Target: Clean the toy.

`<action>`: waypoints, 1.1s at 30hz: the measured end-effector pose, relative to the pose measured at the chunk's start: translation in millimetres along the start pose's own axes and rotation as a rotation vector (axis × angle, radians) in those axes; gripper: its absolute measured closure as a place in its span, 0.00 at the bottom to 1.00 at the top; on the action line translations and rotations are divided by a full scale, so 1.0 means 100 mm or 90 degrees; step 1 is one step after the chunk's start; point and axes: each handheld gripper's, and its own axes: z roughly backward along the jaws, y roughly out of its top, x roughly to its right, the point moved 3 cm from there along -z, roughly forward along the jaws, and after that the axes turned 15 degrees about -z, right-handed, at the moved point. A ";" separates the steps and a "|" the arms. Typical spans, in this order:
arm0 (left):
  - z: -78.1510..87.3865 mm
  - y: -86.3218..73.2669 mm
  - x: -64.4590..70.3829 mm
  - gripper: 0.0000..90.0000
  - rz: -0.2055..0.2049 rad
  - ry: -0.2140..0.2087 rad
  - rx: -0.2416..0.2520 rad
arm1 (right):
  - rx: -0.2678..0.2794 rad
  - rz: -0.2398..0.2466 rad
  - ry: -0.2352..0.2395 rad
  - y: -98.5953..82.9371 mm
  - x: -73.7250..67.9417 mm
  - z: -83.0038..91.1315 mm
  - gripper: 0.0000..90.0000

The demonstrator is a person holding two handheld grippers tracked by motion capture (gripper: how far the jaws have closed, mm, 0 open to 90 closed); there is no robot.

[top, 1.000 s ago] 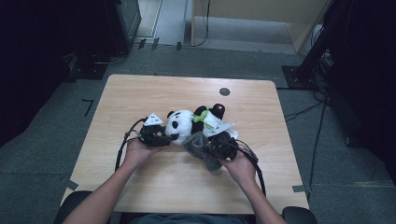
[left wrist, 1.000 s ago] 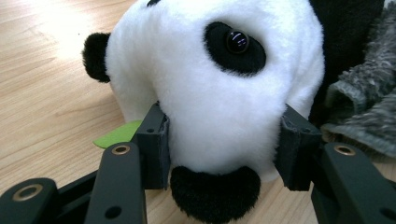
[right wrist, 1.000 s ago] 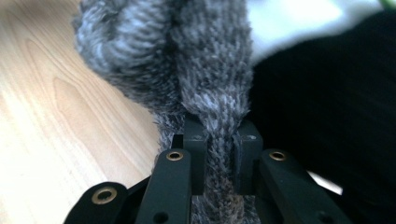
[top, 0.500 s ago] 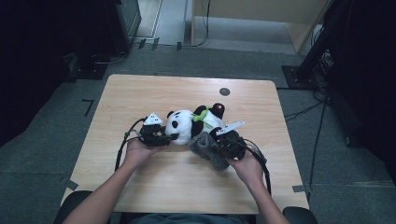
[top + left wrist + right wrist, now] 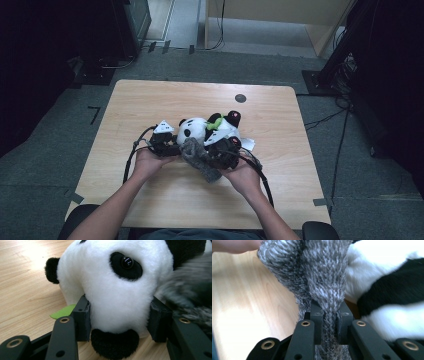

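A black-and-white panda plush (image 5: 195, 131) lies in the middle of the wooden table (image 5: 150, 105), with a green leaf piece (image 5: 215, 122) on it. My left gripper (image 5: 172, 147) is shut on the panda's head (image 5: 115, 285), one jaw pressing into each side. A grey knitted cloth (image 5: 200, 159) lies against the panda's front. My right gripper (image 5: 212, 152) is shut on this grey knit (image 5: 322, 277), which bunches up between its jaws (image 5: 329, 322). The panda's body (image 5: 387, 290) sits just right of that grip. Grey knit (image 5: 190, 292) also touches the left gripper's right jaw.
A small dark round mark (image 5: 240, 98) is on the table's far side. A white tag or paper (image 5: 247, 144) pokes out by the panda at the right. Cables trail from both grippers toward the near edge. Dark equipment stands on the floor around the table.
My right gripper has moved left with the grey knit, closer to the panda's head and the left gripper. The left gripper has stayed on the head.
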 end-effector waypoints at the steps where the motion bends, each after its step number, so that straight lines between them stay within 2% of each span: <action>1: 0.00 0.00 0.00 0.52 0.001 0.000 0.000 | -0.002 -0.003 -0.002 0.02 0.00 -0.05 0.89; 8: 0.00 0.00 0.00 0.52 0.002 -0.001 -0.001 | -0.006 -0.023 -0.032 0.09 0.07 -0.36 0.89; 12: 0.00 0.00 0.00 0.53 0.002 0.000 -0.004 | 0.005 -0.020 -0.050 0.07 0.12 -0.44 0.89; 14: 0.00 0.00 0.00 0.53 -0.001 0.000 -0.006 | 0.008 -0.020 -0.050 0.06 0.13 -0.44 0.89; 16: 0.00 0.00 0.00 0.53 -0.004 -0.001 -0.006 | 0.010 -0.024 -0.051 0.04 0.16 -0.43 0.89; 19: 0.00 0.00 0.00 0.53 -0.006 -0.002 -0.007 | 0.008 -0.022 -0.074 0.01 0.20 -0.37 0.89; 23: 0.00 0.01 0.00 0.53 -0.004 -0.002 -0.005 | 0.009 -0.030 -0.077 -0.03 0.26 -0.28 0.89; 33: 0.00 0.02 0.01 0.53 -0.009 -0.001 -0.008 | -0.007 -0.007 -0.108 -0.14 0.33 -0.06 0.89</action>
